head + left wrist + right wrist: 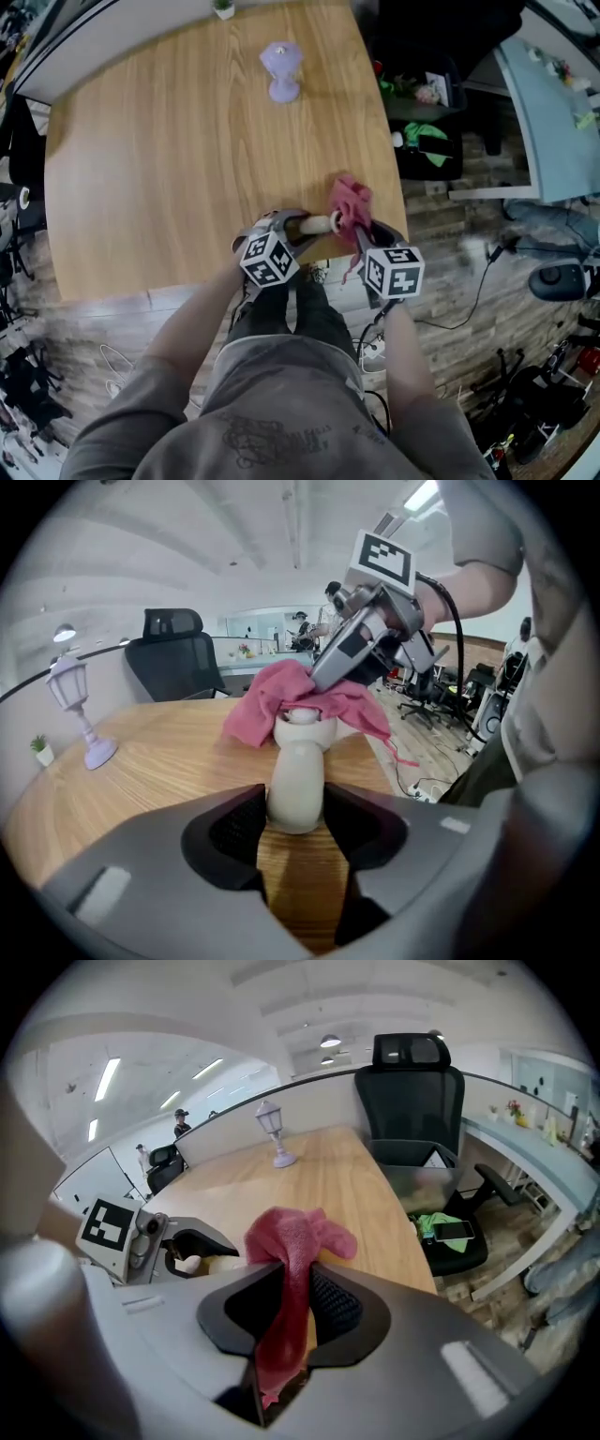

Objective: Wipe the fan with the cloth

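Now, head view: the fan [319, 224] is held over the desk [169, 159], its long axis running sideways from the left gripper [298, 225] at its handle toward the right gripper [361, 232] at its head, where the cloth [350, 200] is bunched.
Left gripper view: the jaws are clamped on the fan's handle; the head, straight ahead, is draped by the cloth.
Right gripper view: the jaws are pinched on the cloth, which touches the fan's head just ahead.
Coming move, judged: the cloth is to be rubbed across the fan's head; the right gripper is nearer it.
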`<act>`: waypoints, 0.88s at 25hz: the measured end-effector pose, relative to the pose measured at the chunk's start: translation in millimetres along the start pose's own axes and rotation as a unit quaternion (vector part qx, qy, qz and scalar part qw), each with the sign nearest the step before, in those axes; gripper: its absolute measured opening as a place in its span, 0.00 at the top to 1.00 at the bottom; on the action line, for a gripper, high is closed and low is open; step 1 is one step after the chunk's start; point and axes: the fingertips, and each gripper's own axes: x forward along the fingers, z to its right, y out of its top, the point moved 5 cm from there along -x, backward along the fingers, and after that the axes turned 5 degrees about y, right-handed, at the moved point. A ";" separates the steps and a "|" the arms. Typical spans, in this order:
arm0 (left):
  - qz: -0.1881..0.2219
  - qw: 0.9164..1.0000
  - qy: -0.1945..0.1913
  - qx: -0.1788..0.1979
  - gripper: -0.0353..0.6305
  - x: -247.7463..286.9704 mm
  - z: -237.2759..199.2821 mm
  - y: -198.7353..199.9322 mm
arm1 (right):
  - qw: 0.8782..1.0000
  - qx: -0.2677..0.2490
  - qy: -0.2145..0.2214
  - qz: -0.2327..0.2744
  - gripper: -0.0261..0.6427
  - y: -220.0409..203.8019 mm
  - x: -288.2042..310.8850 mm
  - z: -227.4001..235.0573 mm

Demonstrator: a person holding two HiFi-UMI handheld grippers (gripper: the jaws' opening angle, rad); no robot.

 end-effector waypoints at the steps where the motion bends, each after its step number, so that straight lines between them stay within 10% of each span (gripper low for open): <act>1: -0.005 1.000 -0.003 -0.006 0.65 0.1 -0.1 -0.2 | 1.000 0.003 -0.010 0.001 0.83 1.9 -3.4 3.4; 10: -0.017 0.997 0.026 -0.070 0.59 -17.7 -16.4 -2.6 | 0.997 0.013 -0.012 0.070 0.83 50.3 -40.1 2.6; 16: 0.047 0.984 0.091 -0.143 0.61 -80.5 -55.0 40.5 | 0.992 -0.034 0.021 0.122 0.83 104.3 -77.8 -26.5; 22: 0.131 0.972 0.142 -0.130 0.71 -150.8 -85.3 107.3 | 0.973 -0.100 0.033 0.205 0.83 163.6 -133.7 -60.2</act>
